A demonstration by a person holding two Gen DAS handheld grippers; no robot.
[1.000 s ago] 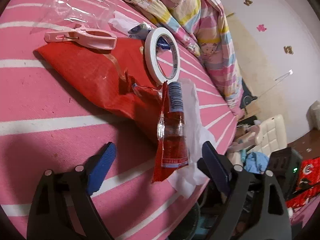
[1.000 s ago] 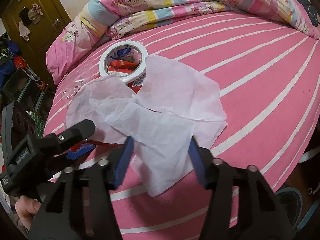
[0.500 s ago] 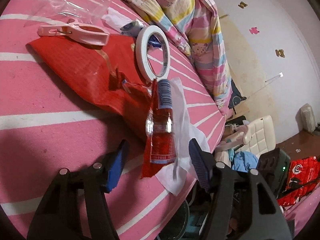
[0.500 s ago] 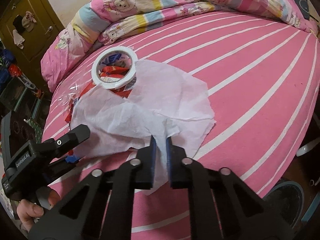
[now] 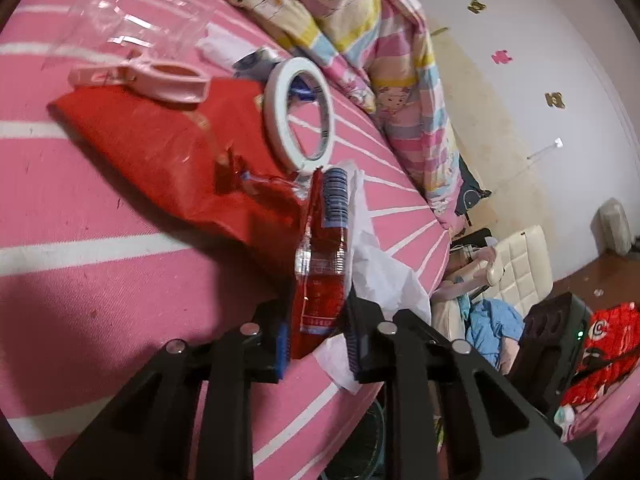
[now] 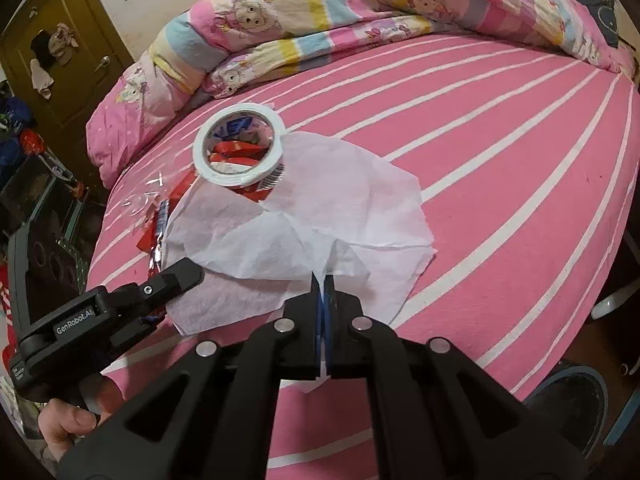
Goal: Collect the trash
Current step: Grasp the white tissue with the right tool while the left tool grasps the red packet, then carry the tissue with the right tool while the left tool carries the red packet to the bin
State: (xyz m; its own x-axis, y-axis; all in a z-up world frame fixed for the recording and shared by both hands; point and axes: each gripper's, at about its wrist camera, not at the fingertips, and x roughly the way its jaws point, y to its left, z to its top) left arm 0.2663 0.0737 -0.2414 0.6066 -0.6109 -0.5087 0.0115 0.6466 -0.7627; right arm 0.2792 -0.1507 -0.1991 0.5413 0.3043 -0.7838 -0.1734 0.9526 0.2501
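currently the right gripper [image 6: 323,300] is fully closed, its two blue pads pinching the near edge of a white tissue [image 6: 320,216] that lies spread on the pink striped bed sheet [image 6: 500,168]. the tissue's far edge reaches a white tape roll [image 6: 239,145], which sits tilted on red wrappers partly seen through its ring.

the left gripper [image 5: 318,338] is closing, its jaws narrow around the lower end of a red snack wrapper [image 5: 322,264]. the wrapper stands on edge between the blue pads; whether both pads already press on it cannot be told. the wrapper's upper end, with a blue and white printed band, touches the tape roll [image 5: 298,112]. the tissue [image 5: 380,272] lies just beside the wrapper, at the edge of the bed.

behind the wrapper a red paper bag [image 5: 160,148] lies flat on the sheet. a pink clip [image 5: 160,80] rests on its far corner, and a clear plastic sheet [image 5: 132,20] lies beyond the clip. a folded cartoon quilt [image 6: 320,12] is piled at the far side of the bed.

a hand [image 6: 68,420] grips the left gripper's handle, seen in the right wrist view.
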